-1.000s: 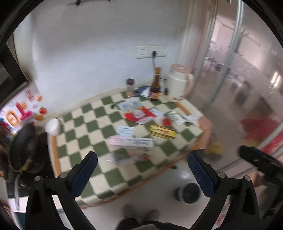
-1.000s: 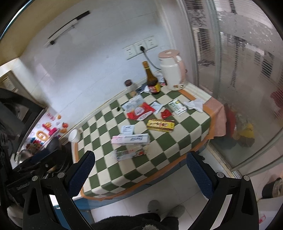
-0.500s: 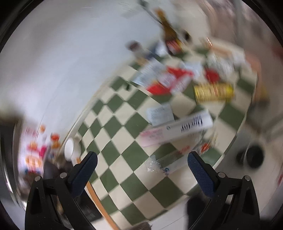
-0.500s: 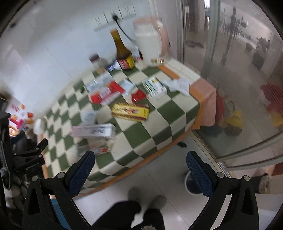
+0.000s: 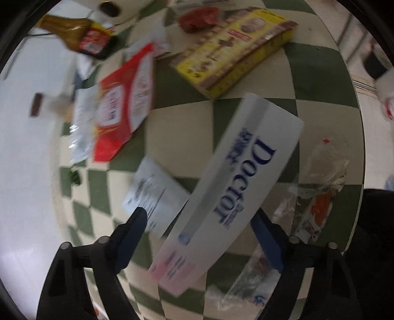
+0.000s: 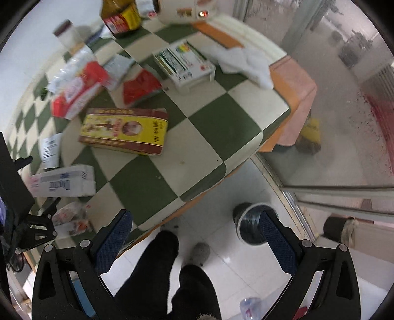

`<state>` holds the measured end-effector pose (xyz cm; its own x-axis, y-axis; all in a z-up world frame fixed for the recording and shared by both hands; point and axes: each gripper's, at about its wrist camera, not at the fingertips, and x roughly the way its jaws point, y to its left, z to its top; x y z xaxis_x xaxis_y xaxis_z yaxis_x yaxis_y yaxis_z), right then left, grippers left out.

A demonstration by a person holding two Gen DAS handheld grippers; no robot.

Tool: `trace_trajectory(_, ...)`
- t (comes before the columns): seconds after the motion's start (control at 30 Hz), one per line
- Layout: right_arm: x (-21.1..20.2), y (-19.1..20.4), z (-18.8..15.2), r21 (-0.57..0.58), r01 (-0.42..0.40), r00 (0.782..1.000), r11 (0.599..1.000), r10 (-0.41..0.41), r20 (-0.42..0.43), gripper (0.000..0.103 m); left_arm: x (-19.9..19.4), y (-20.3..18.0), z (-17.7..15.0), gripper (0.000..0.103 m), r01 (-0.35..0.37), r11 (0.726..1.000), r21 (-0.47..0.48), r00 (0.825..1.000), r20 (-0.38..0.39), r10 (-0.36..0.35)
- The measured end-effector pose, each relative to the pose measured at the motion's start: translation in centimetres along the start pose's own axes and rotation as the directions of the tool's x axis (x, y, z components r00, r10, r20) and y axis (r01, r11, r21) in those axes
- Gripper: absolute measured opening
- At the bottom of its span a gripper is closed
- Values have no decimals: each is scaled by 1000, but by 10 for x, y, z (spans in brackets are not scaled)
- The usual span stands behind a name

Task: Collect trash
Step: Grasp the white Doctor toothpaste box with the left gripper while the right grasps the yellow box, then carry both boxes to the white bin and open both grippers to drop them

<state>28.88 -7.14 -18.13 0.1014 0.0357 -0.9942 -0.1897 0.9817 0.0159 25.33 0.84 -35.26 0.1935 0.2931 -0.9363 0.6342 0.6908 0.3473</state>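
Note:
A long white "Doctor" box point(image 5: 229, 187) lies on the green-and-cream checked table point(image 5: 187, 133). My left gripper point(image 5: 199, 236) is open, its fingers on either side of the box's near end, not closed on it. The box also shows in the right wrist view point(image 6: 61, 182). Around it lie a yellow box point(image 5: 234, 49), a red-and-white packet point(image 5: 123, 108), a white leaflet point(image 5: 152, 194) and a clear plastic wrapper point(image 5: 317, 192). My right gripper point(image 6: 194, 236) is open and empty, held over the floor off the table's near edge. A black bin point(image 6: 248, 226) stands on the floor.
A brown bottle point(image 6: 120, 14), a white kettle point(image 6: 182, 9), a green-striped box point(image 6: 184, 64), a red wrapper point(image 6: 140, 86) and a white cloth point(image 6: 243, 61) sit at the table's far end. A glass door point(image 6: 344, 98) is right. The person's legs point(image 6: 177, 270) stand below.
Both grippers have swung down close to the table. The left one has closed in on the white box, which now sits between its open fingers. The right one now looks at the floor and bin.

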Motion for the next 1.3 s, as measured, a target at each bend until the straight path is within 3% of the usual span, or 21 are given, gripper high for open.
trace_trajectory(0.07, 12, 0, 8, 6, 0, 1000, 1000, 1, -31, 103, 2, -3, 3, 58, 70, 997, 33, 997, 14, -70)
trace_trajectory(0.2, 24, 3, 22, 1, 8, 998, 1000, -8, -59, 103, -8, 4, 6, 54, 121, 993, -7, 991, 50, -121)
trace_trajectory(0.3, 26, 12, 36, -36, 6, 999, 999, -8, -54, 103, -28, 28, -5, 53, 133, 976, -175, 990, 65, -123)
trace_trajectory(0.37, 25, 24, 45, -89, 12, 999, 996, -15, -42, 103, -33, 47, -17, 52, 123, 941, -315, 992, 45, -114)
trace_trajectory(0.4, 26, 33, 50, -129, 22, 999, 991, -26, -31, 103, -35, 62, -24, 52, 113, 898, -424, 993, 35, -108)
trace_trajectory(0.43, 27, 45, 56, -179, 39, 999, 983, -43, -18, 103, -34, 73, -29, 52, 109, 864, -492, 994, 34, -106)
trace_trajectory(0.5, 34, 64, 63, -265, 77, 997, 961, -80, -3, 103, -24, 92, -37, 52, 105, 769, -631, 992, 17, -122)
trace_trajectory(0.53, 43, 81, 69, -341, 106, 994, 934, -111, 6, 103, -17, 98, -42, 52, 116, 722, -683, 990, 17, -143)
trace_trajectory(0.63, 68, 112, 81, -486, 146, 985, 862, -170, -5, 103, 1, 103, -44, 52, 134, 630, -765, 982, 17, -187)
trace_trajectory(0.73, 96, 131, 90, -601, 184, 968, 778, -248, -24, 94, 14, 98, -44, 51, 141, 597, -790, 977, 14, -212)
trace_trajectory(0.8, 112, 129, 94, -618, 193, 956, 762, -288, -56, 90, 19, 94, -44, 51, 149, 584, -798, 974, 15, -228)
trace_trajectory(0.87, 114, 123, 103, -565, 176, 960, 806, -266, -81, 90, 22, 90, -45, 51, 163, 566, -808, 969, 22, -246)
trace_trajectory(0.97, 112, 102, 117, -355, 42, 964, 934, -131, -229, 90, 24, 94, -54, 52, 192, 537, -822, 964, 55, -260)
trace_trajectory(1.0, 111, 98, 119, -312, -11, 962, 950, -75, -263, 90, 24, 94, -56, 52, 203, 525, -827, 960, 65, -271)
trace_trajectory(1.03, 110, 91, 122, -224, -133, 943, 965, 55, -327, 90, 25, 96, -61, 53, 215, 514, -830, 957, 74, -280)
trace_trajectory(1.1, 109, 85, 126, -152, -242, 915, 958, 173, -365, 90, 25, 101, -66, 55, 225, 505, -833, 954, 84, -286)
trace_trajectory(1.13, 107, 86, 128, -187, -229, 927, 955, 155, -342, 90, 26, 101, -68, 58, 228, 503, -834, 954, 89, -286)
trace_trajectory(1.23, 113, 94, 128, -349, -63, 969, 935, -26, -245, 90, 37, 111, -73, 61, 235, 498, -835, 953, 98, -286)
trace_trajectory(1.3, 124, 101, 127, -403, -35, 969, 915, -67, -237, 90, 42, 118, -73, 58, 236, 503, -832, 954, 98, -284)
